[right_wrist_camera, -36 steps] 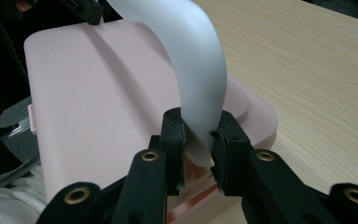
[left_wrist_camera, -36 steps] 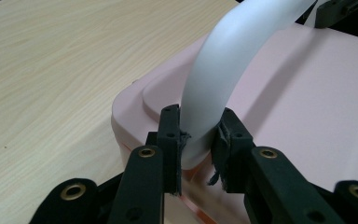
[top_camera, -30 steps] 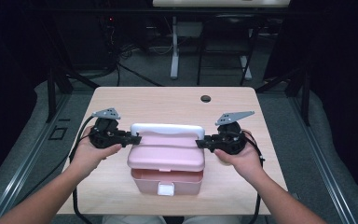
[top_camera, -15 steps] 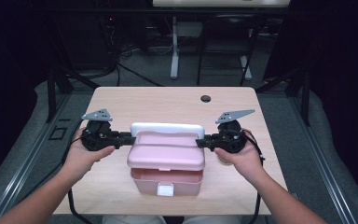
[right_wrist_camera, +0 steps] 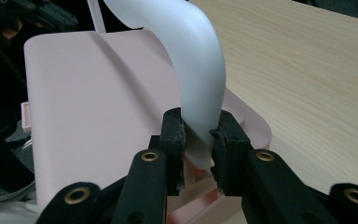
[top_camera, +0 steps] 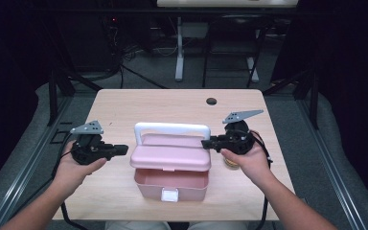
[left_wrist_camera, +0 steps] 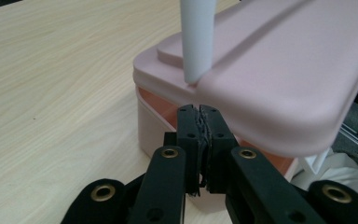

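Wooden table [top_camera: 139,108] is standing among dark stands and cables. Item: pink box [top_camera: 170,183], sitting near the table's front edge, white latch facing the person; no readable writing is showing. Its pink lid [top_camera: 170,154] is sitting lifted above the base; the contents are staying hidden. Right gripper [top_camera: 205,143] is clamping the end of the white handle [top_camera: 171,128]. Left gripper [top_camera: 124,149] is hovering with jaws pressed together, empty, just beside the lid's left edge.
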### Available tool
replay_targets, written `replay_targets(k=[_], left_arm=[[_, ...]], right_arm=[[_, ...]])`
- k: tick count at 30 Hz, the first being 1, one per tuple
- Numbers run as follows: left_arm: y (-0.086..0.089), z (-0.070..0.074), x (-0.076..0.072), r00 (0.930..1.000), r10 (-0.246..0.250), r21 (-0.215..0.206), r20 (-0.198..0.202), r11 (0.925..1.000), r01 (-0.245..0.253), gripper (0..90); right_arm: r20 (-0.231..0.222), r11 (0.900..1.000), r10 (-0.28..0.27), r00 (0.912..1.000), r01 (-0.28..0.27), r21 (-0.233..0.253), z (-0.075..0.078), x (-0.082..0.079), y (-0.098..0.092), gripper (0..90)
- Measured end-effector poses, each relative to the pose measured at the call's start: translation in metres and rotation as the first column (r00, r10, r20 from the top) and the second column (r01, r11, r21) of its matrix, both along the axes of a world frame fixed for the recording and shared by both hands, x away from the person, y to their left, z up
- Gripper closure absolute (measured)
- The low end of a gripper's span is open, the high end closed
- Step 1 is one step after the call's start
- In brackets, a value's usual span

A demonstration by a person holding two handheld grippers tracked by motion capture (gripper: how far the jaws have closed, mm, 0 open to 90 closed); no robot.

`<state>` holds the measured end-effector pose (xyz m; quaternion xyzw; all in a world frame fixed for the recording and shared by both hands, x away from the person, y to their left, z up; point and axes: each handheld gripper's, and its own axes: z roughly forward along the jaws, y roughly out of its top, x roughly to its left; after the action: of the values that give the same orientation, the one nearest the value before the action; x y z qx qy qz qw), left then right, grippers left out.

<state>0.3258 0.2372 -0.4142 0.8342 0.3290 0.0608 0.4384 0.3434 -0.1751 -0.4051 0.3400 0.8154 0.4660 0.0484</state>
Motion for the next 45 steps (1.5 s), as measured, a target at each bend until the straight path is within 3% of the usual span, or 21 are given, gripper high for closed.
replay_targets(k=[7, 17, 45], left_arm=[[-0.004, -0.010, -0.009, 0.9995, -0.032, 0.006, -0.010, 0.9995, 0.032, 90.0], [-0.014, -0.020, -0.011, 0.9973, -0.064, 0.009, -0.037, 0.9979, 0.064, 90.0], [-0.037, -0.018, -0.012, 0.9914, -0.124, 0.017, -0.044, 0.9921, 0.125, 90.0]], right_arm=[[-0.003, 1.000, -0.009, 1.0000, 0.009, 0.007, 0.001, 0.001, 0.000, 75.4], [-0.011, 1.000, -0.016, 0.9998, 0.016, 0.011, 0.002, 0.002, 0.000, 75.4], [0.012, 0.999, -0.030, 0.9995, 0.030, 0.015, 0.004, 0.005, -0.002, 73.7]])
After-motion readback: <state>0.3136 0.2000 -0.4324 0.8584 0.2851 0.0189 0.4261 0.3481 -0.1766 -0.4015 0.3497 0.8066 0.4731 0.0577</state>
